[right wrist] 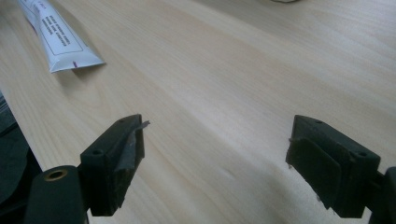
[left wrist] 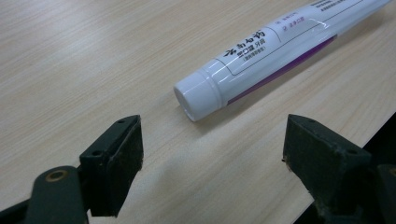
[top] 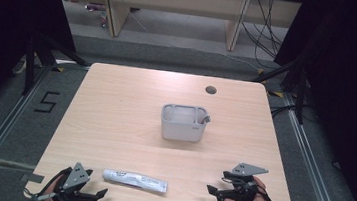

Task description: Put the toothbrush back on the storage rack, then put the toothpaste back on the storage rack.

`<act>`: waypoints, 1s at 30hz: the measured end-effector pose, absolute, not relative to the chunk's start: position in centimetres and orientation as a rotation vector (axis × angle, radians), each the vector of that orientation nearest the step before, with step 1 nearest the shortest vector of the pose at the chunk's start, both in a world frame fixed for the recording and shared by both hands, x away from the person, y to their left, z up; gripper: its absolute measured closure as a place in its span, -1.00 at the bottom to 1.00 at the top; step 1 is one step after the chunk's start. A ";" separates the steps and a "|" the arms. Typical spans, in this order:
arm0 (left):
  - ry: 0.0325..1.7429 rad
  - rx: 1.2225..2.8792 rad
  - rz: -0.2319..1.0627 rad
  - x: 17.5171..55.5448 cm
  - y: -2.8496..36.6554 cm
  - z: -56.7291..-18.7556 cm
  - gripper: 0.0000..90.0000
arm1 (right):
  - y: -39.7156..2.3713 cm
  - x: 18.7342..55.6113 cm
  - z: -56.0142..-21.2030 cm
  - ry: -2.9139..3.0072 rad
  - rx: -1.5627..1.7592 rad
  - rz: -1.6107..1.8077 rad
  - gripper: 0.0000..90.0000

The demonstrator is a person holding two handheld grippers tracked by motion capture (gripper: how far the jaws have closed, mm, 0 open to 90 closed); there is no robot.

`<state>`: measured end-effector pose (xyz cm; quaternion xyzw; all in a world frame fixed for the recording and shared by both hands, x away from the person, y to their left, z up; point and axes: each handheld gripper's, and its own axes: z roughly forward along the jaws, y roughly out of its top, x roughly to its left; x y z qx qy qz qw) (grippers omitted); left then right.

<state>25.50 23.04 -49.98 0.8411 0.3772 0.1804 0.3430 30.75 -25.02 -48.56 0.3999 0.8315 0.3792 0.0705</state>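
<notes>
A white toothpaste tube (top: pixel 135 180) lies flat near the table's front edge, its cap toward the left. My left gripper (top: pixel 99 193) rests low at the front left corner, open, with the tube's white cap (left wrist: pixel 198 95) a short way beyond its jaws. At the front right a hand holds my right gripper (top: pixel 213 193), open with nothing between its jaws. In the right gripper view the tube's crimped end (right wrist: pixel 63 44) lies far off at the upper left. A grey rectangular bin (top: pixel 183 122) stands at the table's middle.
The wooden table (top: pixel 115 109) has a round cable hole (top: pixel 211 90) near its back edge. The bin has two compartments and a small grey piece hanging on its right rim (top: pixel 206 118). Dark floor and metal rails surround the table.
</notes>
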 end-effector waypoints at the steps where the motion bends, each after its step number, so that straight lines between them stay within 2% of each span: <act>1: 0.980 2.186 0.469 25.5 23.0 -50.0 -0.56 | -25.0 30.8 -48.6 2.501 1.203 1.141 -0.59; 20: 0.995 2.171 0.460 25.5 22.9 -50.0 -0.56 | -25.7 28.6 -49.1 2.497 1.197 1.127 -0.60; 30: 0.909 2.174 0.487 25.5 22.1 -49.6 -0.62 | -26.4 28.7 -49.3 2.508 1.167 1.121 -0.58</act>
